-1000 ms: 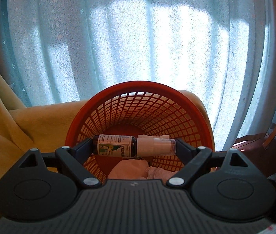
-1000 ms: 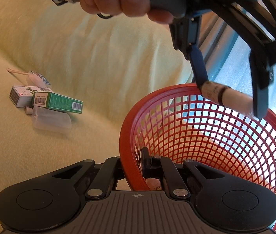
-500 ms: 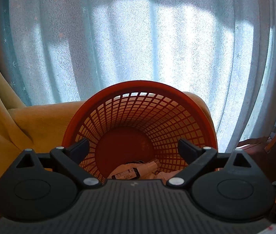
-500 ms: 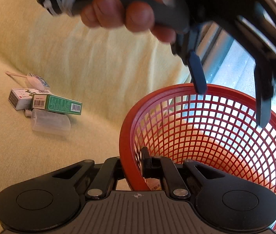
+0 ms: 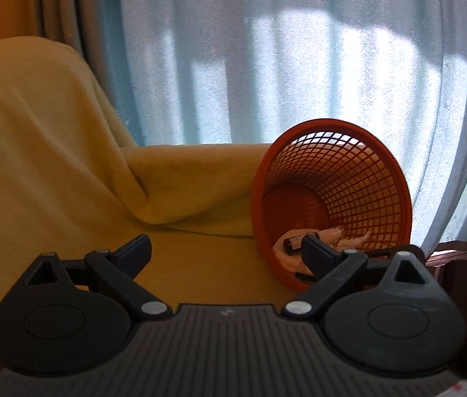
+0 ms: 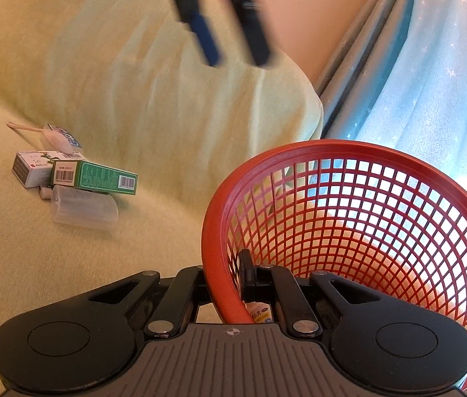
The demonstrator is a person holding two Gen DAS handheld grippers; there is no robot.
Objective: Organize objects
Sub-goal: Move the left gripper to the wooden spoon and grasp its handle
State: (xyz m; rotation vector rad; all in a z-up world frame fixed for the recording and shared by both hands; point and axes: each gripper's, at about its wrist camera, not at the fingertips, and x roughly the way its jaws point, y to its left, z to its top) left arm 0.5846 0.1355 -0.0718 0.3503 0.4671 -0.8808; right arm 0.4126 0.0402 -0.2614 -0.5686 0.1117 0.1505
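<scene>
Now left tongs (image 5: 226, 251) off basket (image 5: 329, 132), empty.

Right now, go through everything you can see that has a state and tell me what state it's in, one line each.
left gripper: open, nothing between the jaws.
right gripper: shut on the red basket's rim.
red basket: tilted, holding a small brown bottle and other bits.
green box: lying on the yellow cover, outside the basket.
white box: lying beside it.
clear plastic case: lying flat, outside the basket.
</scene>
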